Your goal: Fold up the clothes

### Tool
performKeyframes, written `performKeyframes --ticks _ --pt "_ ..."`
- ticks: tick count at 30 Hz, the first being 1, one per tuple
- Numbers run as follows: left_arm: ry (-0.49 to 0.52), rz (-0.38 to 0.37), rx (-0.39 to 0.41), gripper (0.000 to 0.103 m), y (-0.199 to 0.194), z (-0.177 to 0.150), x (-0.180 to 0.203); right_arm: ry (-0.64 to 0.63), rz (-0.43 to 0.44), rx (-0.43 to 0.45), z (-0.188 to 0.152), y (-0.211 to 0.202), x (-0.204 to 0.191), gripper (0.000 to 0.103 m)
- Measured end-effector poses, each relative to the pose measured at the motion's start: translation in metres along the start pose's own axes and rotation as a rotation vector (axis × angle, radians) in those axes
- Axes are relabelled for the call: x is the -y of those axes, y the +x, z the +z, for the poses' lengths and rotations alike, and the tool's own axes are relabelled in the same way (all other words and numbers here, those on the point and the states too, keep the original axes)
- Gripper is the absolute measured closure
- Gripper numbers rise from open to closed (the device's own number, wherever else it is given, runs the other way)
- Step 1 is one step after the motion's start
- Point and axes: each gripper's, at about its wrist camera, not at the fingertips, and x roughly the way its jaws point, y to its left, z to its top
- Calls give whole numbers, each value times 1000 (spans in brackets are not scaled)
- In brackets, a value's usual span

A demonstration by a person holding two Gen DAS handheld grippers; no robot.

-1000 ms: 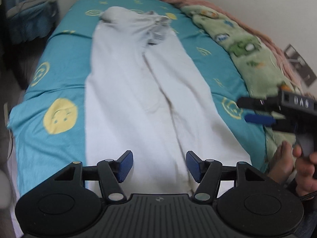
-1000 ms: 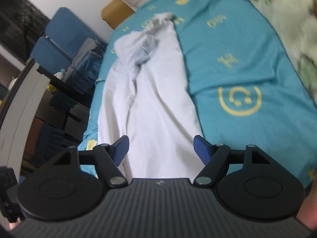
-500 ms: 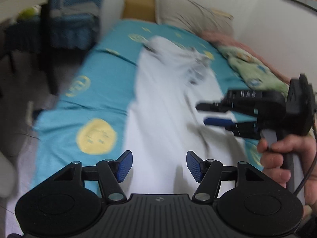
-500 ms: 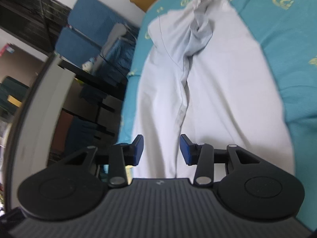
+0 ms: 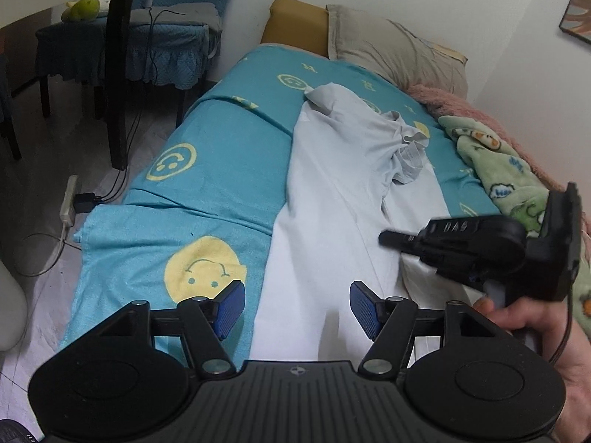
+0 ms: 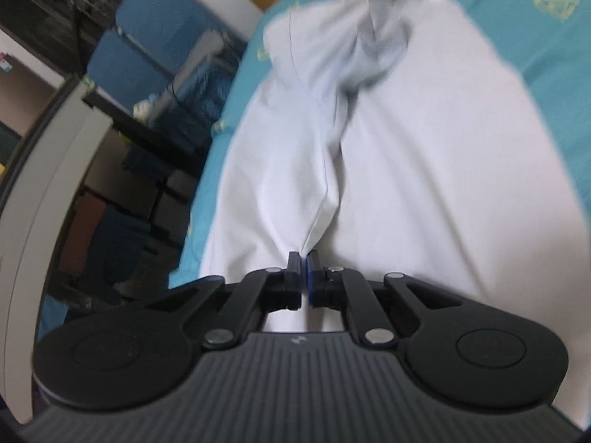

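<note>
We take the bed point(image 5: 221, 170) as our reference — it carries a teal sheet printed with yellow smiley faces. Lengthwise down its middle lies the white garment point(image 5: 332, 199), long and pale, with a bunched, greyer fold at the end toward the head of the bed; in the right wrist view it point(image 6: 424, 155) fills most of the frame, though its far end is blurred there. At the head of the bed we note a beige pillow point(image 5: 395, 51), and along the bed's far side a green patterned blanket point(image 5: 506, 170) against the wall. Beside the bed, on the floor side, stands a chair with a blue cover point(image 5: 162, 48).

The left gripper point(image 5: 295, 308) hovers over the foot end of the bed, its blue pads set wide apart and holding nothing — one pad over the sheet, the other over the garment. The right gripper point(image 6: 303, 275) is pinched tight on a ridge of the white garment near the foot end, cloth drawn up between its closed pads. In the left wrist view it point(image 5: 436, 238) appears above the garment, gripped by the person's right hand point(image 5: 517, 317).
</note>
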Motion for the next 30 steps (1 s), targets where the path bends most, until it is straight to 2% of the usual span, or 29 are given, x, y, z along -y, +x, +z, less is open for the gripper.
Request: performKeyframes --ticks 3,7,12,16,17,18,19,20,22,26,30 --pt "30 -14 -6 38 1 -3 6 -42 -40 61 10 -10 -6 98" --pt "58 -29 -30 37 5 -7 11 -94 -105 98 18 -14 3 97" --pt "37 -47 -85 33 15 -9 4 -50 -110 41 19 -11 17 94" --pt "-37 -52 -138 32 23 -9 -11 -27 -99 4 17 -24 12 92" --pt "-57 -52 -152 32 25 -9 -15 -24 -95 2 15 -31 10 85" --pt "-78 -50 -165 32 27 -9 -19 -19 -93 3 13 -38 10 73" --pt "-98 -46 -179 32 28 -9 -23 -15 -90 10 11 -48 8 41" --pt "-118 -43 -192 32 30 -10 -26 -11 -87 18 8 -57 7 21" --pt "-149 -36 -217 32 34 -11 -32 -13 -93 26 5 -75 5 23" --pt "-160 -27 -229 32 34 -13 -34 32 -201 -1 -4 -106 12 22" --pt "-123 -17 -236 32 34 -15 -26 266 -182 -8 -27 -136 54 23"
